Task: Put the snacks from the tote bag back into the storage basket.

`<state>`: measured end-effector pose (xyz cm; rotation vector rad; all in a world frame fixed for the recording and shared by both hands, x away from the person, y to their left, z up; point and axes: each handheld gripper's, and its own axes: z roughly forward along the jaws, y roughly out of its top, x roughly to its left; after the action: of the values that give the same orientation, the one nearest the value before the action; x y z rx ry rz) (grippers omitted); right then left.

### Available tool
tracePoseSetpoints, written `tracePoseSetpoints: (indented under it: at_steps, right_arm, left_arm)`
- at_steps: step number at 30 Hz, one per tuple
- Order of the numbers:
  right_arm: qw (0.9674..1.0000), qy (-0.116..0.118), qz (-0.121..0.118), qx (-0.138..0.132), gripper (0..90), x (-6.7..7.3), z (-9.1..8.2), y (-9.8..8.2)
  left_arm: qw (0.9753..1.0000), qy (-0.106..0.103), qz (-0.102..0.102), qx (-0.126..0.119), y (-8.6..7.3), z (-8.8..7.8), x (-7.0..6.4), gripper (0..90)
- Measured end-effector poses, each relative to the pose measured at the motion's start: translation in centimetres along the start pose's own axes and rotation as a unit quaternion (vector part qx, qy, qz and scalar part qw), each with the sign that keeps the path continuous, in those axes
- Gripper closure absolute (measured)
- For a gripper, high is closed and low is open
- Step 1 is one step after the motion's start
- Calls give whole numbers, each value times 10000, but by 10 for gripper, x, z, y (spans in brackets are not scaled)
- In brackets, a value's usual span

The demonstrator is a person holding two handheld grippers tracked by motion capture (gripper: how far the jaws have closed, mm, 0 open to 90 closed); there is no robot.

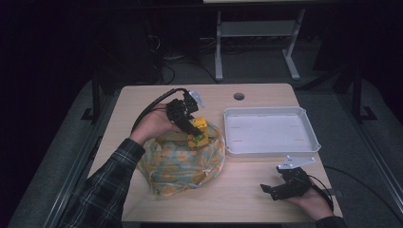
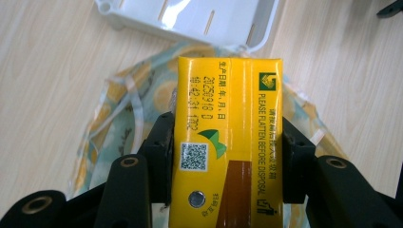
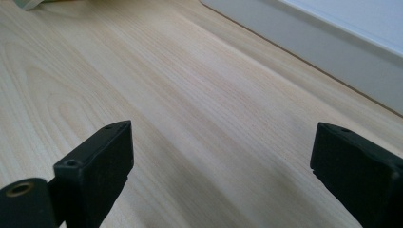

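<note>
A yellow drink carton (image 2: 228, 142) with printed text and a QR code is clamped between the two black jaws of my left gripper (image 2: 227, 147). From above, that left gripper (image 1: 192, 130) holds the yellow carton (image 1: 199, 133) just over a pale patterned bag (image 1: 183, 164) lying crumpled on the table. The bag (image 2: 119, 114) spreads out beneath the carton. My right gripper (image 1: 273, 190) rests low near the table's front right corner, jaws wide apart over bare wood. Its fingers (image 3: 95, 166) have nothing between them.
A white tray (image 1: 271, 130) sits on the right half of the wooden table (image 1: 247, 190), its rim close to the bag. The tray's wall (image 3: 332, 52) runs along the far side of the right gripper view. A round cable hole (image 1: 239, 96) lies near the back edge.
</note>
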<state>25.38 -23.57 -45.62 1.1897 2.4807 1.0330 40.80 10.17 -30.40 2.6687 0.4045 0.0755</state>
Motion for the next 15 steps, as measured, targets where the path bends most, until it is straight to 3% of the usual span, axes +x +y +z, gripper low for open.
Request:
tracePoseSetpoints:
  at_steps: [15]
  right_arm:
    - [10000, 30, -2, -20, 66, 2, 1, 2]
  left_arm:
    - [9998, -60, 121, -117, 29, 9, -3, 504]
